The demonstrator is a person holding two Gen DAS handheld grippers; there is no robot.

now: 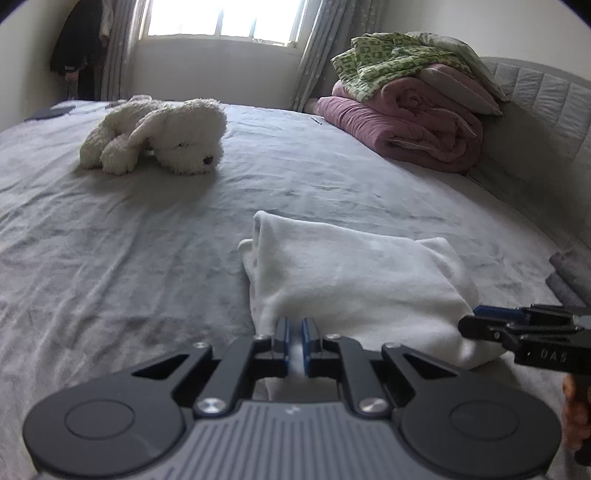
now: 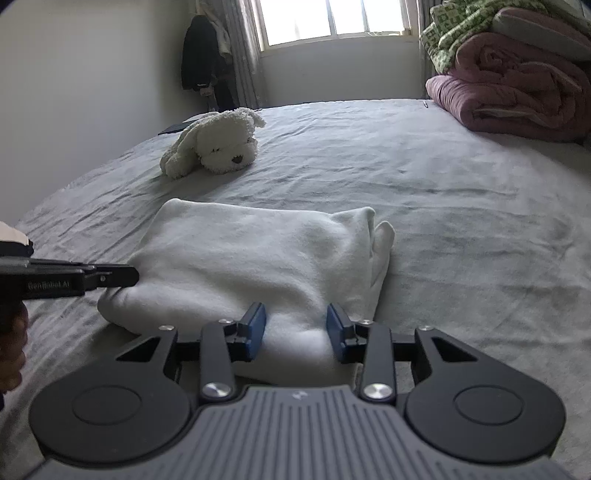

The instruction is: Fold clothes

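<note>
The left gripper (image 1: 294, 328), a black two-finger tool with blue pads, has its jaws nearly together, pinching a thin fold at the near edge of the folded white fleece garment (image 1: 354, 288); a strip of white cloth shows between the pads; the right gripper (image 2: 296, 325), of the same build, has its jaws partly apart, with the garment's near edge bulging between the blue pads; the pads stand at either side of the bulge, and whether they press on it cannot be told. Each gripper also appears at the side of the other's view, its fingers level at the garment's near corner; part of a hand (image 1: 576, 417) shows behind the right gripper at the frame edge. The garment lies in a rough rectangle on the wrinkled grey bed sheet (image 1: 110, 258), with a loose end of cloth projecting at one far corner. Farther back on the sheet, well apart from the garment, lies a white plush toy dog (image 1: 159, 136) on its side; at the head of the bed a rolled pink quilt (image 1: 406, 122) carries a green patterned blanket (image 1: 384, 59); beyond these stands a bright window (image 1: 221, 16) with grey curtains (image 1: 314, 62).
</note>
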